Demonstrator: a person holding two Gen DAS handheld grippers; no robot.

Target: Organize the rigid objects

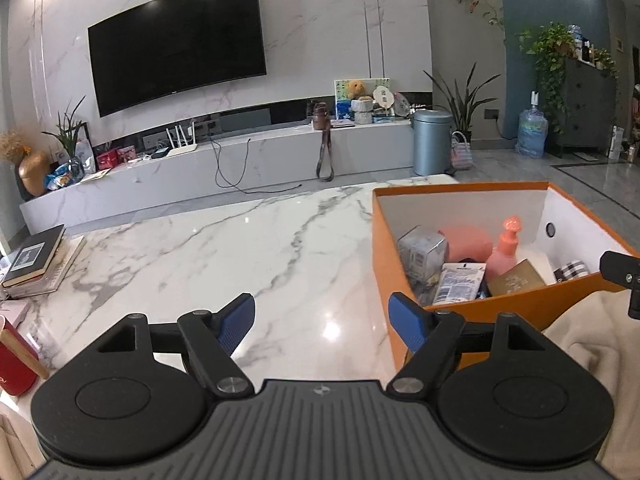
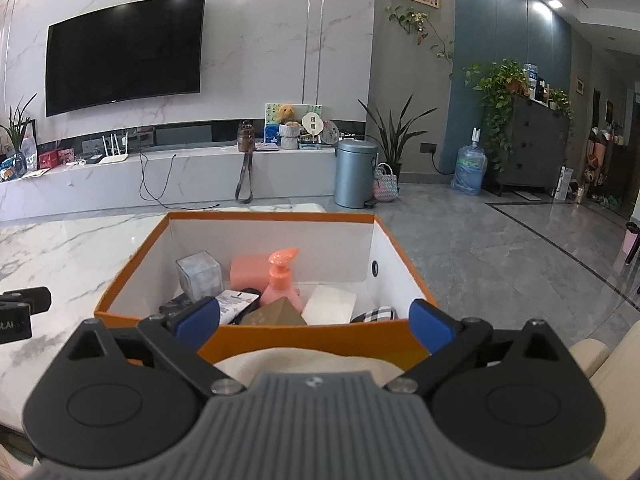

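Note:
An orange box [image 2: 320, 342] with white inner walls stands on the marble table [image 1: 200, 248]; it also shows at the right of the left wrist view [image 1: 384, 248]. Inside lie a pink pump bottle [image 2: 280, 280], a clear cube box [image 2: 199, 274], a pink block [image 2: 248, 272], a gold box [image 2: 276, 314], a white packet [image 2: 330, 304] and a checked item [image 2: 376, 314]. My left gripper [image 1: 322, 320] is open and empty over the table, left of the box. My right gripper [image 2: 316, 320] is open and empty at the box's near wall.
A stack of books [image 1: 36, 260] and a red cylinder [image 1: 14, 360] sit at the table's left edge. A beige cloth [image 2: 304, 360] lies in front of the box. Beyond the table are a TV console [image 1: 240, 164] and a bin [image 1: 432, 140].

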